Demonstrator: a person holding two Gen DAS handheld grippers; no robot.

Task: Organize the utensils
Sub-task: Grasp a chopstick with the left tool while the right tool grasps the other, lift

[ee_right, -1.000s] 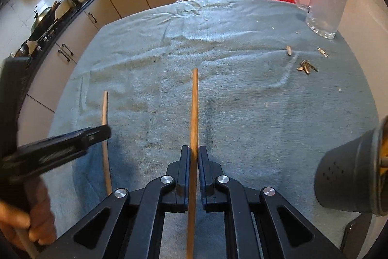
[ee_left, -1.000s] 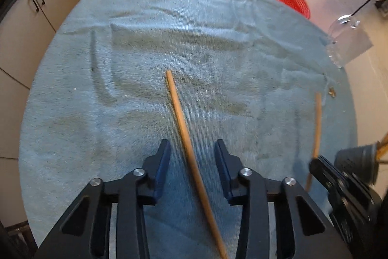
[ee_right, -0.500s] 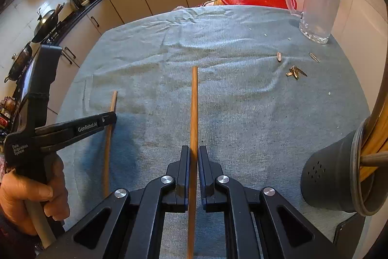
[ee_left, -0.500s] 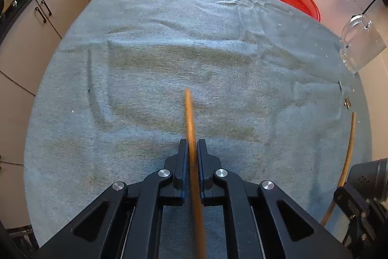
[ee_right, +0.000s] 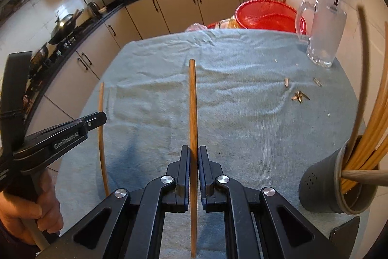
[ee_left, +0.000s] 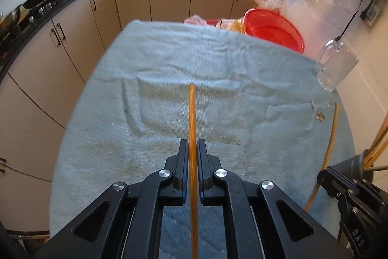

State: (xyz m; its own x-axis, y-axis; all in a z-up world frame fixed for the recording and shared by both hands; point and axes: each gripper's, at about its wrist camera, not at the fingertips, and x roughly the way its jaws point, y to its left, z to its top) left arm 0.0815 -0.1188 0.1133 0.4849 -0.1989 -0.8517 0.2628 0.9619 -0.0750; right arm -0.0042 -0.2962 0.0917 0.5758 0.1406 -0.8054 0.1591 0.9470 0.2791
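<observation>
Both chopsticks [ee_left: 192,128] [ee_right: 193,113] now lifted off blue towel [ee_left: 218,79], each hand-held gripper [ee_left: 192,149] [ee_right: 193,152] clamped.

table [ee_right: 349,113] under a wrinkled blue-grey towel [ee_right: 242,113]. on the towel: glass mug [ee_right: 322,38] at the far right corner, seed husks [ee_right: 300,96] and crumbs near it, grey holder [ee_right: 322,188] at the near right. red basket [ee_right: 266,16] behind the far edge.

a: the lower end of the left chopstick [ee_left: 192,128] is cut off by the bottom edge; its tip is slightly blurred.

b: the grey holder [ee_right: 322,188] is clipped at the right edge, its contents partly hidden.
</observation>
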